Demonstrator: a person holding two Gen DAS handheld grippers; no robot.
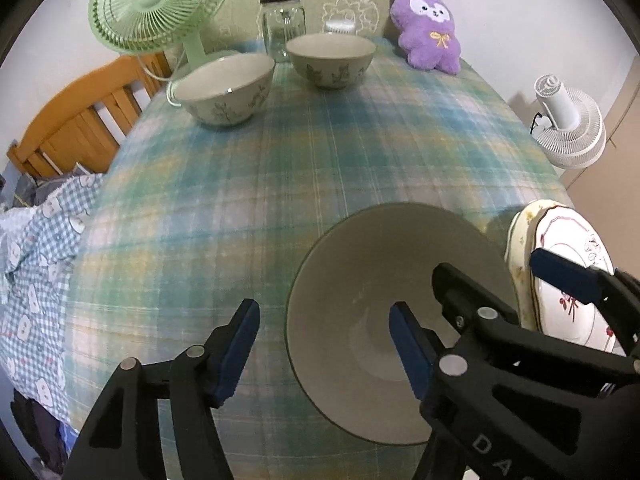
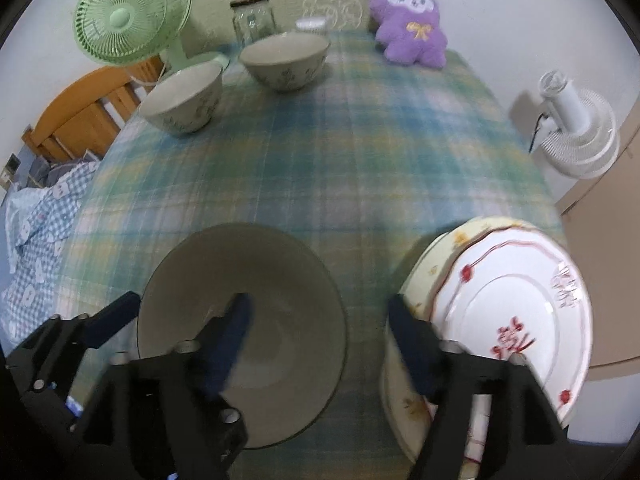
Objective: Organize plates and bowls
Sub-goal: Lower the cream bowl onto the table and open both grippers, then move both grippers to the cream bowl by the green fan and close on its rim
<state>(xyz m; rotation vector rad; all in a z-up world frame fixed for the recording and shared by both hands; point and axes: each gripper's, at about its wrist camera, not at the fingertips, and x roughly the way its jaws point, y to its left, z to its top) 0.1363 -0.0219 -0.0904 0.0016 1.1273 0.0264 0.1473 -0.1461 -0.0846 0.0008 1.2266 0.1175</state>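
Observation:
A plain grey-green bowl (image 1: 372, 280) stands upright on the plaid tablecloth (image 1: 280, 180) near the front. My left gripper (image 1: 324, 344) is open and straddles the bowl's left rim, one blue pad outside and one inside, neither pressing. To the right, a white plate with red flowers (image 2: 516, 304) lies on a cream flowered plate (image 2: 428, 276). My right gripper (image 2: 320, 340) is open, its left finger over the bowl (image 2: 248, 264) and its right finger at the plates' left edge. Two leaf-patterned bowls (image 1: 226, 92) (image 1: 331, 60) stand at the far side.
At the back stand a green desk fan (image 1: 160, 4), a glass jar (image 1: 282, 20) and a purple plush toy (image 1: 428, 28). A white fan (image 1: 568, 120) is off the table's right edge. Left of the table are a wooden headboard (image 1: 80, 120) and checked bedding (image 1: 36, 248).

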